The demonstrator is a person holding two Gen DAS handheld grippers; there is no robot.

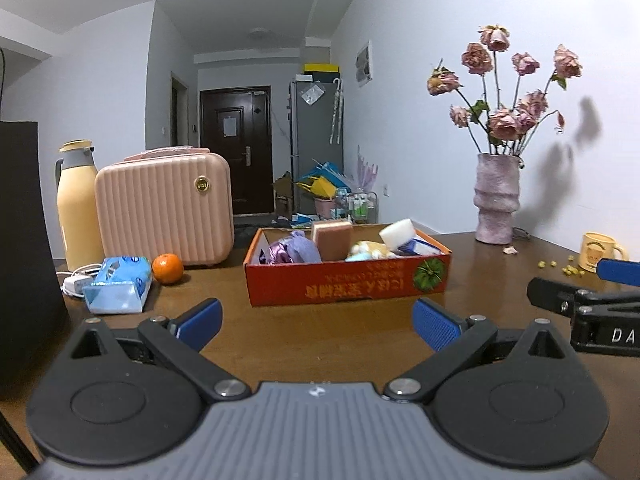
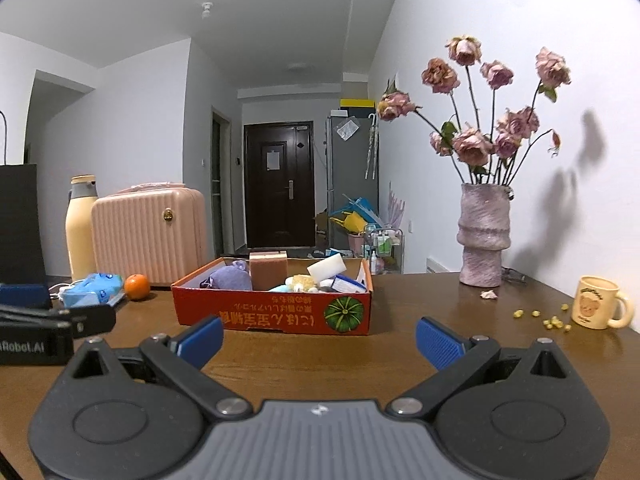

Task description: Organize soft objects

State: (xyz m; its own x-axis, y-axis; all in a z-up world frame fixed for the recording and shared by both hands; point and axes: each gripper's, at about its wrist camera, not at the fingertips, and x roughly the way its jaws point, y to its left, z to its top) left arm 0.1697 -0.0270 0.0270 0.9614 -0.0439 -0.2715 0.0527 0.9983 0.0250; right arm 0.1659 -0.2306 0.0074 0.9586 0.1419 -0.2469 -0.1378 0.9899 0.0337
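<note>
Left wrist: brown table, dark door behind.

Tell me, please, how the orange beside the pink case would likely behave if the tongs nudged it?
The orange looks round, so it would probably roll across the smooth table. Its firm, glossy skin may slip between pads. The tissue pack beside it might stop it.

White walls and a white ceiling enclose a hallway running straight ahead of the hand-held gripper to a dark brown door. Right of the door stands a grey cabinet. A brown wooden worktop fills the foreground.
</note>
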